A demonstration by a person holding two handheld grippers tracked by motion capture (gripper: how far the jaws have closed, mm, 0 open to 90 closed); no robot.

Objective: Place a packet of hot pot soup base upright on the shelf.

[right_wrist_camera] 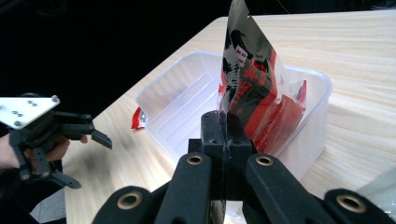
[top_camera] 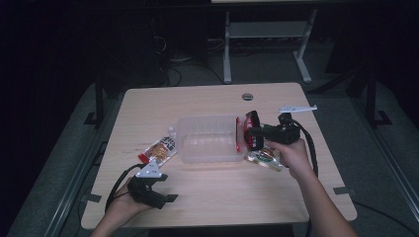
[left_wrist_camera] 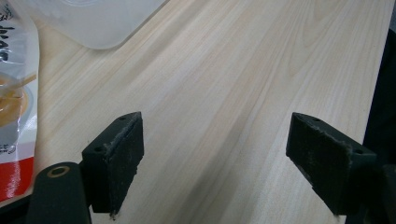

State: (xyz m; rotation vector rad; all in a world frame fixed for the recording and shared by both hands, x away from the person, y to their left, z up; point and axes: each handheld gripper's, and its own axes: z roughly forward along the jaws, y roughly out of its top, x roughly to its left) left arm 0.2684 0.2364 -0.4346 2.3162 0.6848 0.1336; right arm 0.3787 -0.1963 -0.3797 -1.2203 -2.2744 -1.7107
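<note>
With the right gripper [right_wrist_camera: 226,122] pinched tight on the edge of a red-and-black snack packet [right_wrist_camera: 250,88] at frame centre, over the clear plastic container's [right_wrist_camera: 187,98] right rim, lower it fully inside before letting go. Left gripper [left_wrist_camera: 215,161] is wide open, empty, above bare tabletop [left_wrist_camera: 243,70].

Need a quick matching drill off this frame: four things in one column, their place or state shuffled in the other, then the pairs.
Things:
1. red and black packet
2. left gripper
3. clear plastic tub
4. orange snack packet

Place or state:
A. flat on the table, left of the tub
B. jaws open, nothing between them
C. pinched in the right gripper over the tub's edge
D. mid-table, between two packets lying on the table

Pairs: 1-C, 2-B, 3-D, 4-A
</note>
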